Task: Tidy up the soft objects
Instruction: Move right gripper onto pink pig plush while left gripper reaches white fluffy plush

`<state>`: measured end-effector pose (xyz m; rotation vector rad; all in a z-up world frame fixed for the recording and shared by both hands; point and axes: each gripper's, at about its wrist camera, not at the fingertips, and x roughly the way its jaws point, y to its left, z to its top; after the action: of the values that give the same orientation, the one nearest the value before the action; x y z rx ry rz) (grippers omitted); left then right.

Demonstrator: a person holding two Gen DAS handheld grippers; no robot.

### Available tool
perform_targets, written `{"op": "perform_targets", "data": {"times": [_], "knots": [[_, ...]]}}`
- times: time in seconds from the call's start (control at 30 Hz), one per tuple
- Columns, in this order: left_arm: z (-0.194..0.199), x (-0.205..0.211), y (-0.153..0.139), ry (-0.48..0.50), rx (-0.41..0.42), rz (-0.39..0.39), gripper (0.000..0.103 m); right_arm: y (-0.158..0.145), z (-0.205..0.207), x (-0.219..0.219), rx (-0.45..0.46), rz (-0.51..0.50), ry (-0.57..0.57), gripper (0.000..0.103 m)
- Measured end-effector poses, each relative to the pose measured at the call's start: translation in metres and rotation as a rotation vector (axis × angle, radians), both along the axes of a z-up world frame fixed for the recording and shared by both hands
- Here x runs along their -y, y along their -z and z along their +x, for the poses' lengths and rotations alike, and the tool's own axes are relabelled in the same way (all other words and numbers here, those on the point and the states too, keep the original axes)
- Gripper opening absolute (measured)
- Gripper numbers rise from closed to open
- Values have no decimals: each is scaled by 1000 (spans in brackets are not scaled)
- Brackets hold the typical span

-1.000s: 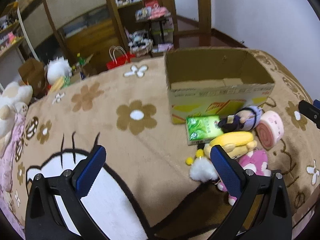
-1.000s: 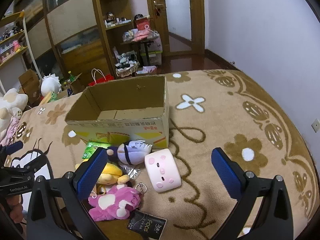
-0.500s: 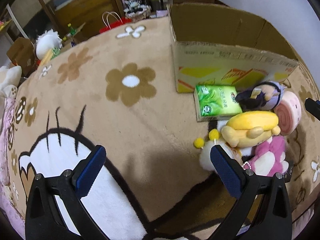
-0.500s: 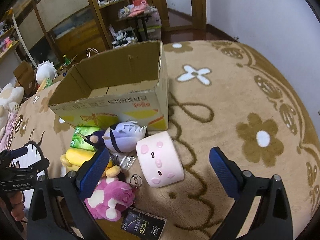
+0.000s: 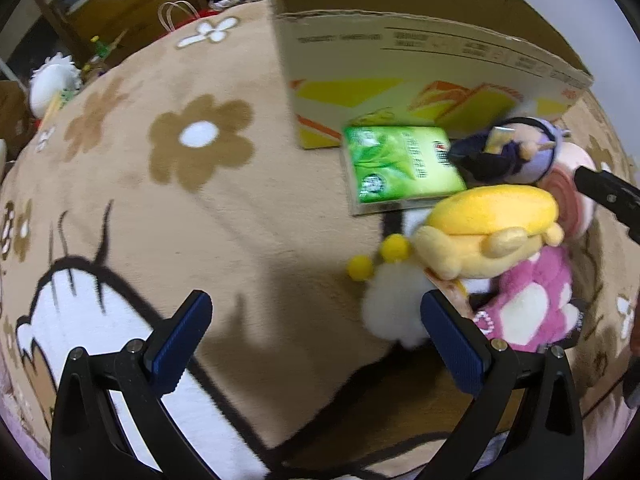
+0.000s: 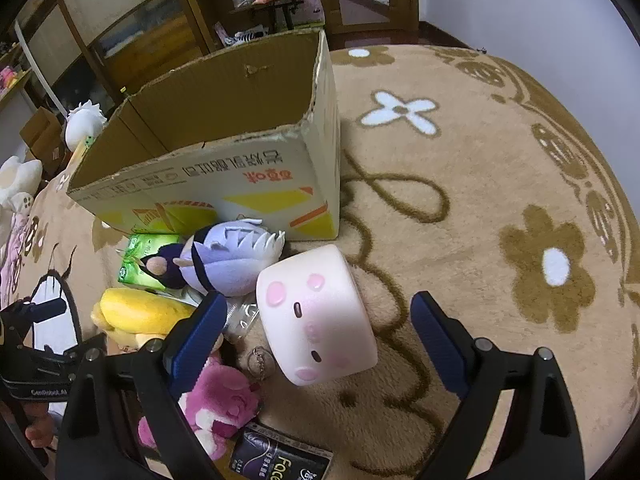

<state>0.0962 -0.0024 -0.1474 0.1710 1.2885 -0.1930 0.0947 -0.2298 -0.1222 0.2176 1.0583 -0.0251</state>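
Note:
A pile of soft toys lies on the brown rug in front of an open cardboard box. The pink pig cushion sits just ahead of my open right gripper, between its fingers. Beside it lie a purple-haired doll, a yellow plush and a pink bear. My left gripper is open and empty; the yellow plush, a white pompom and the pink bear lie by its right finger. The box stands behind them.
A green tissue pack lies against the box front. A dark "Face" packet and a keyring lie near the pink bear. Shelves, bags and more plush toys stand beyond the rug's far edge.
Both grippers have moved forward and down toward the toy pile. The pig cushion now lies between the right gripper's fingers. Both stay open.

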Motion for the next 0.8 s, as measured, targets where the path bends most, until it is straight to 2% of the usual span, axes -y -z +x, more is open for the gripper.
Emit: {"op": "perform_targets", "data": {"times": [0.1, 0.17, 0.27, 0.47, 0.53, 0.67, 0.8], "knots": [[2, 6, 3, 27, -5, -15, 103, 6, 4, 1, -17, 5, -2, 96], [4, 9, 8, 35, -19, -9, 103, 10, 6, 1, -29, 13, -5, 91], [8, 14, 15, 40, -26, 16, 103, 16, 10, 0, -48, 21, -15, 90], [16, 22, 23, 52, -18, 22, 100, 26, 16, -3, -80, 44, -38, 75], [16, 23, 23, 60, -31, -6, 91, 27, 16, -2, -79, 49, -35, 72], [16, 25, 22, 66, -48, -41, 79, 29, 15, 1, -80, 62, -23, 64], [15, 27, 21, 57, -109, -145, 50, 29, 14, 0, -79, 59, -25, 63]]}}
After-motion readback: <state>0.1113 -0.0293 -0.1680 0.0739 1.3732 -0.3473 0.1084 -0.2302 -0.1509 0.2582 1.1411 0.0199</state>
